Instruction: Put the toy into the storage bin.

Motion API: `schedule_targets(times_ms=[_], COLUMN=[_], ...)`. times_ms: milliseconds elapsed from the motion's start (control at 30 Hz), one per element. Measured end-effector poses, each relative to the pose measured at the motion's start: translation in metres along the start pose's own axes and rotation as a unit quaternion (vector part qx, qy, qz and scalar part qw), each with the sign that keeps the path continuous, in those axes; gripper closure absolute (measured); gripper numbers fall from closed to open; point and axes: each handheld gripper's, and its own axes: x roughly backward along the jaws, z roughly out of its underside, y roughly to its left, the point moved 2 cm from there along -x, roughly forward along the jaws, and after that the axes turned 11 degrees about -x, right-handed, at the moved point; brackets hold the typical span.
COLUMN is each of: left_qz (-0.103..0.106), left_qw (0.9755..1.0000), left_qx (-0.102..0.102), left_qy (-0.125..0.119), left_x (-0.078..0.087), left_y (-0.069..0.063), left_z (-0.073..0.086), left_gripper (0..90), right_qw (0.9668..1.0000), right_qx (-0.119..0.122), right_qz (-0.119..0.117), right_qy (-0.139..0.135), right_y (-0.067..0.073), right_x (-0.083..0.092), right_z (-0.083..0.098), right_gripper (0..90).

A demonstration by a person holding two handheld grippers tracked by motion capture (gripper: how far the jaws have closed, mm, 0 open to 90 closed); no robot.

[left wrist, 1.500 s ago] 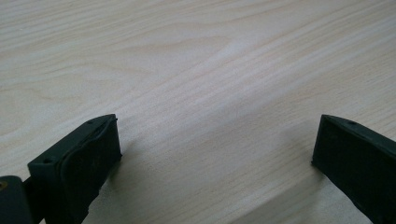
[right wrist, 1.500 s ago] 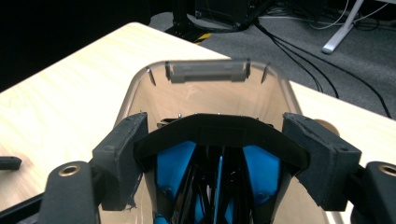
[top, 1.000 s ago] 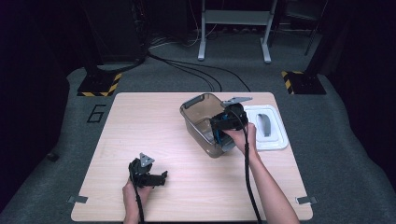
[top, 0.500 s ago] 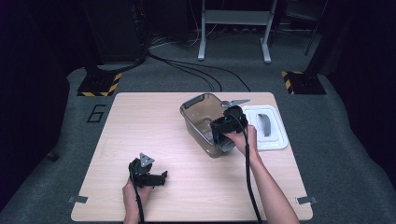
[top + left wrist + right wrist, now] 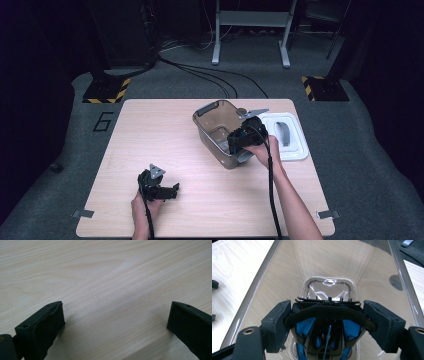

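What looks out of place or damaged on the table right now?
Nothing stands out. The clear container stands upright, with the right gripper shut on a black-and-blue part inside it. The white lid lies flat beside it. The left gripper rests open.

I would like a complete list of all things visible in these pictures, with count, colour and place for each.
Light wooden table: one, pale wood, centre of the high view.
Clear smoky plastic container: one, brownish transparent, right of centre on the table.
Black and blue part: one, inside the container, between the right jaws.
White rectangular lid: one, white with a grey handle, right table edge.
Black and yellow striped floor plates: two, beyond the table.
Cables: several, black, on the floor.
Left gripper: black, open, near table edge.
Right gripper: black, in the container.
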Motion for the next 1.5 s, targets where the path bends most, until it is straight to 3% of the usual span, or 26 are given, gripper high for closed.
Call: schedule_targets(times_ms=[300,567,1133,1500], left_qz=[0.000,-0.001,0.000,0.000], left_qw=[1.0000,1.0000,1.0000,1.0000], left_qx=[0.001,0.001,0.000,0.000], left_qy=[0.000,0.000,0.000,0.000], left_x=[0.000,0.000,0.000,0.000], left_y=[0.000,0.000,0.000,0.000], left_z=[0.000,0.000,0.000,0.000], left_gripper=[0.8,0.8,0.8,0.8], right_qw=[0.9998,0.9988,0.9985,0.9983], right_qx=[-0.001,-0.018,-0.037,-0.025], right_qz=[0.012,0.024,0.030,0.045], right_qy=[0.019,0.038,0.029,0.026], right_y=[-0.001,0.002,0.005,0.012], right_x=[0.008,0.016,0.018,0.017], right_z=[0.002,0.007,0.014,0.016], right_gripper=[23.6,23.1,23.1,23.3])
